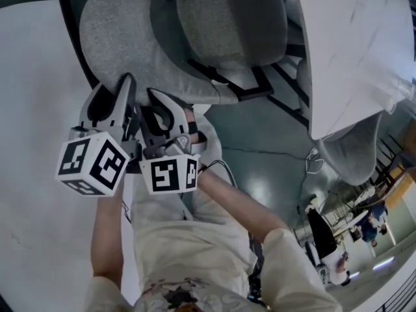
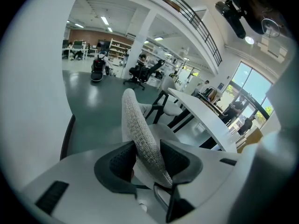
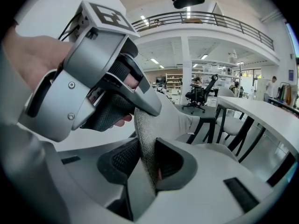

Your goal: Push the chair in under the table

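Observation:
A grey fabric chair stands in front of me in the head view, its seat (image 1: 227,18) towards the white table (image 1: 351,44) and its backrest (image 1: 123,38) nearest me. Both grippers sit side by side on the backrest's top edge. My left gripper (image 1: 114,93) has the fabric edge (image 2: 140,129) between its dark pads, which close on it. My right gripper (image 1: 162,109) clamps the same edge (image 3: 145,139) just to the right. The left gripper's body (image 3: 93,78) fills the upper left of the right gripper view. The table (image 2: 205,113) runs away to the right, past the chair.
A broad white surface (image 1: 32,142) lies on my left. Another grey chair (image 1: 357,151) sits under the table's near end on the right. Black table legs (image 3: 219,120) stand beyond the seat. Office chairs (image 2: 145,71) and people are far off across the green floor.

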A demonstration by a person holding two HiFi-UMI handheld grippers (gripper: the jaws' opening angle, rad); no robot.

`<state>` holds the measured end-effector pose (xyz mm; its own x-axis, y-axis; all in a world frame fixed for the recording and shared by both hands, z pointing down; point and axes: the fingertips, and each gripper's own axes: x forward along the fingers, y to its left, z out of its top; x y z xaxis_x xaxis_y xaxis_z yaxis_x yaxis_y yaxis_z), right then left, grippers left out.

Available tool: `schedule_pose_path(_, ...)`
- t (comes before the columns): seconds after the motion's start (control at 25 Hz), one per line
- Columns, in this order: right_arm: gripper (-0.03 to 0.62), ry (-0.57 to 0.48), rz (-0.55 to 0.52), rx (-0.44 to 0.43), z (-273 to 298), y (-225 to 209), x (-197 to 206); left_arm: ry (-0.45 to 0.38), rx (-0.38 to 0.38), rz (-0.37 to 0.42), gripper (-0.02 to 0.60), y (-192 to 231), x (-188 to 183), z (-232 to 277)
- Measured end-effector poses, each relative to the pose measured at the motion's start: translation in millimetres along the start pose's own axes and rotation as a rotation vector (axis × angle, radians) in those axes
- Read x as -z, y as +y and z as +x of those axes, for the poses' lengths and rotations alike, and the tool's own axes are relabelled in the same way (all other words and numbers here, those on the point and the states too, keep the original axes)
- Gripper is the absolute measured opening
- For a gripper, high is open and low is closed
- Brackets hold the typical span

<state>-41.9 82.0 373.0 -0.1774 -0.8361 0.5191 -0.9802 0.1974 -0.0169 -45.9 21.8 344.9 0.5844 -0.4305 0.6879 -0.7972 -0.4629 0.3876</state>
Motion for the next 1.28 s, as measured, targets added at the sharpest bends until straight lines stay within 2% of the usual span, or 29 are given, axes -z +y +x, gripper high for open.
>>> schedule_pose_path(0.48,0.104,-0.014,-0.008,-0.034,-2,5,2,0.009,-0.012,-0.009,0.153,3,5,-4)
schedule_pose_path(0.96,0.106,-0.005,-0.025,-0.009,-10,13,-2,-0.018,0.011,-0.027,0.158,4,5,-16)
schedule_pose_path(1.28,0.117,0.003,-0.010,-0.022,-26,16,-2,-0.038,0.038,0.073,0.195,-3,10,-35)
